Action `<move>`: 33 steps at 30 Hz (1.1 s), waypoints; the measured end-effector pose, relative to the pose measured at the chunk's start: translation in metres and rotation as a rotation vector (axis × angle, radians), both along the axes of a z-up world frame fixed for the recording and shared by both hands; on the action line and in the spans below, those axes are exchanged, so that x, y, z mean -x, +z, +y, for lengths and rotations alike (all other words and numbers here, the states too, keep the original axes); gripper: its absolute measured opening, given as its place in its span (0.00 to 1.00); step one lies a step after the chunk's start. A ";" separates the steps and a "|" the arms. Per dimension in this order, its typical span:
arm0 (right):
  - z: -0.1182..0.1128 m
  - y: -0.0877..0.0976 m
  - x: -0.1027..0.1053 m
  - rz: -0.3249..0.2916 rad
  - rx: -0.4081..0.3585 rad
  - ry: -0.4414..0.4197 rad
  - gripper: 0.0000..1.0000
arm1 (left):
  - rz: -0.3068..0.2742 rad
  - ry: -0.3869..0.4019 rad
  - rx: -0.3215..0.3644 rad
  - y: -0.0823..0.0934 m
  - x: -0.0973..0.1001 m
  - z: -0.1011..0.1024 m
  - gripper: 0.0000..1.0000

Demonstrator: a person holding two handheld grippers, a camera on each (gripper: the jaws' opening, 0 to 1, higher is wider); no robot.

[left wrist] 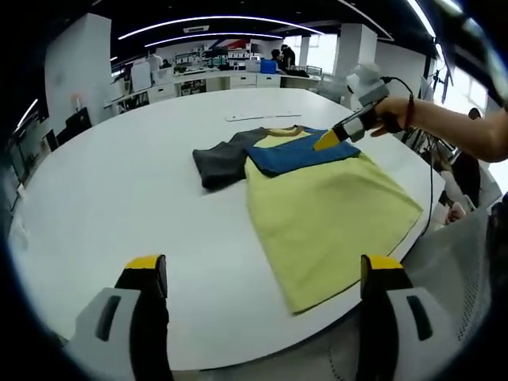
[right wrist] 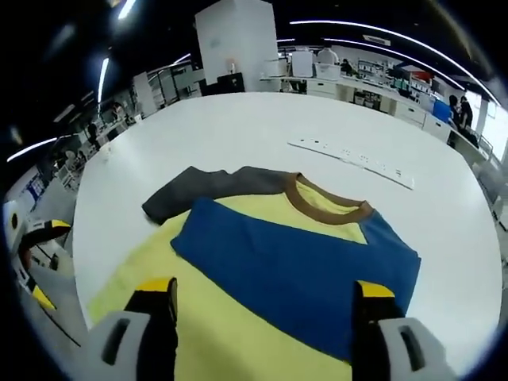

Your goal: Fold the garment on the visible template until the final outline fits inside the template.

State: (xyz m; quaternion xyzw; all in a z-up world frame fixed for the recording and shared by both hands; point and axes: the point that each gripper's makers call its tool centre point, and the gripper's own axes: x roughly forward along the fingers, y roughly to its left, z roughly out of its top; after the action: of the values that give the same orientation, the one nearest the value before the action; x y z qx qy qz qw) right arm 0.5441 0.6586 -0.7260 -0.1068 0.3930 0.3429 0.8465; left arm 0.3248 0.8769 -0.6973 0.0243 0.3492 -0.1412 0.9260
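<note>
A yellow T-shirt (left wrist: 325,214) with a brown collar (right wrist: 325,208) lies flat on the round white table (left wrist: 119,182), near its right edge. Its grey sleeve (left wrist: 218,163) spreads out to the left. Its blue sleeve (left wrist: 298,155) is folded across the chest. My left gripper (left wrist: 263,270) hovers open above the table's near edge, well short of the shirt. A hand holds my right gripper (left wrist: 329,140) at the blue sleeve's outer end. In the right gripper view it (right wrist: 263,290) stands open just above the blue sleeve (right wrist: 294,262), with nothing between its jaws.
A long white strip (right wrist: 353,161) lies on the table beyond the collar. The person's arm (left wrist: 452,127) reaches in from the right. The left gripper (right wrist: 36,254) shows at the left edge of the right gripper view. Desks and people fill the room behind.
</note>
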 end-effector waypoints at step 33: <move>-0.130 -0.032 0.012 -0.008 -0.027 -0.205 0.30 | -0.043 0.054 0.003 0.009 -0.019 0.016 0.98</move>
State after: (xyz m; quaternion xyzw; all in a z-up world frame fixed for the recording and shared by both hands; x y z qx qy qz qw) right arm 0.5317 0.5291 -0.7577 -0.0560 0.3937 0.2595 0.8801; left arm 0.3442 0.8926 -0.6883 0.0164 0.3296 -0.1163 0.9368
